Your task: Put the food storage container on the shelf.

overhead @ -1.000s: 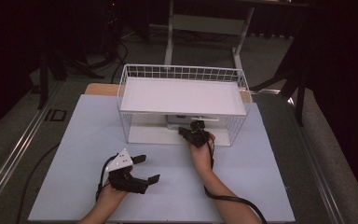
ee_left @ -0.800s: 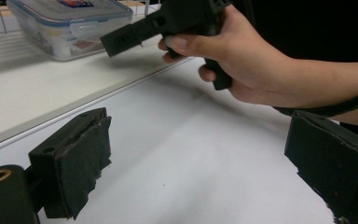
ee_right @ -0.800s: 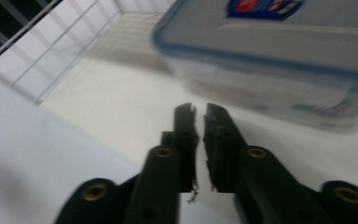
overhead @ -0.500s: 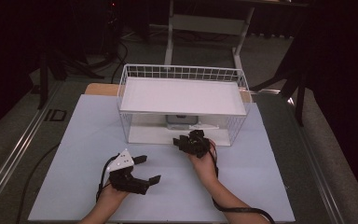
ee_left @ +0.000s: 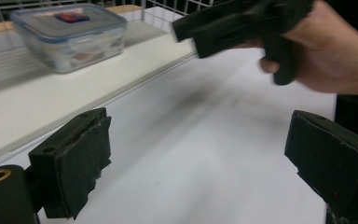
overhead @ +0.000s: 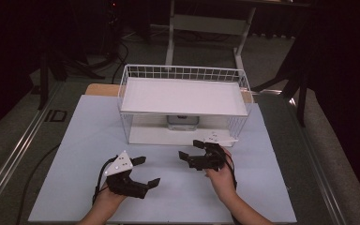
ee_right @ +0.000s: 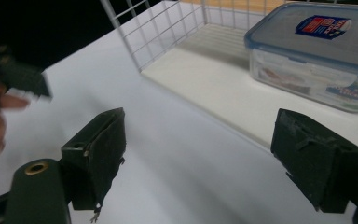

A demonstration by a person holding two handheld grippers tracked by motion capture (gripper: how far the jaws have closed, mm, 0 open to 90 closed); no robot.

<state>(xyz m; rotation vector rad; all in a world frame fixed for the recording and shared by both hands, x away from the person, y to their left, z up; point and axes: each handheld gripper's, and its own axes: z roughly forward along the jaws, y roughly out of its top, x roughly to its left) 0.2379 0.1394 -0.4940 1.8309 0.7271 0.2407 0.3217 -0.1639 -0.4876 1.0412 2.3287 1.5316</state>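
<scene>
Looks like you'd just let go of the box on the rack's lower shelf, right tongs just spreading empty over the desk, left tongs spread too, so next probably meant regrabbing.

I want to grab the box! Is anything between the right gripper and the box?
No. In the right gripper view, the stretch from the right gripper to the box is bare white table and the rack's white floor.
</scene>
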